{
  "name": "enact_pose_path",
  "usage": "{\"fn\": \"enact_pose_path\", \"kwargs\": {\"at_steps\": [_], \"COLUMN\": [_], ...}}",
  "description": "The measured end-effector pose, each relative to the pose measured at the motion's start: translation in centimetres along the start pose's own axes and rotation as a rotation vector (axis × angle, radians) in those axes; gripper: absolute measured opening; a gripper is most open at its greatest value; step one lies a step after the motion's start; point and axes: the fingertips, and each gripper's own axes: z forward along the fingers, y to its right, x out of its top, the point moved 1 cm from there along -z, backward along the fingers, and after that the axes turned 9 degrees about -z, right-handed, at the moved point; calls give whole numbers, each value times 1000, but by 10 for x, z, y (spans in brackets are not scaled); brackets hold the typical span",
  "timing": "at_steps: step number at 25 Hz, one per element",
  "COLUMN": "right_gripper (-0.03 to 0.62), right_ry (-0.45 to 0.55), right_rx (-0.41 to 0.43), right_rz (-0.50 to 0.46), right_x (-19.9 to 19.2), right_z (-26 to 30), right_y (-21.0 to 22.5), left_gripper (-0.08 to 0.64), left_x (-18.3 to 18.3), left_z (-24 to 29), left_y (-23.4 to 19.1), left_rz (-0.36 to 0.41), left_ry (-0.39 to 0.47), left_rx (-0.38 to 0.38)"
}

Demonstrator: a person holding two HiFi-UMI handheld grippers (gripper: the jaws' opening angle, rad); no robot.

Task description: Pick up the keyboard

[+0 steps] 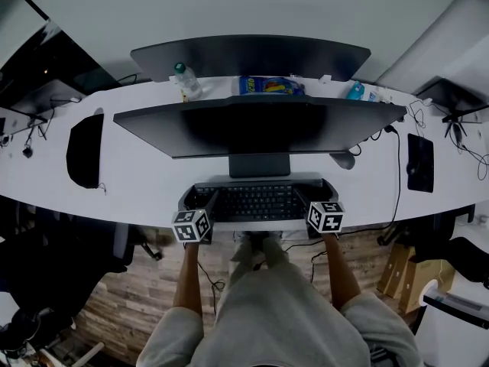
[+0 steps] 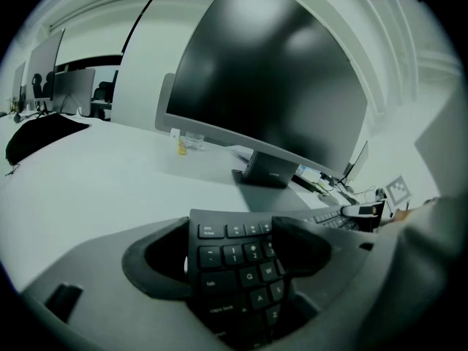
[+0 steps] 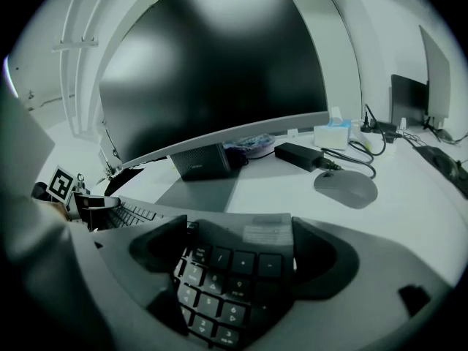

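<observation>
Keyboard ends lie between the spread-apart fingers of left gripper and right gripper.

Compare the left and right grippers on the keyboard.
The left gripper straddles the keyboard's esc-and-tab end; the right gripper straddles its number-pad end. A mouse lies on the desk just past the right gripper; none shows past the left gripper. Both have their jaws apart with the keyboard between them, and a sliver of desk shows beside each outer jaw.
</observation>
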Motion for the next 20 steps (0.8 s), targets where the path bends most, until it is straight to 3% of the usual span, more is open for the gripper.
{"fn": "enact_pose_path", "kwargs": {"at_steps": [20], "right_gripper": [426], "right_ry": [250], "right_rx": [-54], "right_rz": [-127], "right_x": [97], "right_z": [-71], "right_y": [-9], "left_gripper": [330], "left_x": [78], "left_z": [-55], "left_y": [46], "left_rz": [51], "left_ry": [237], "left_rx": [-79]}}
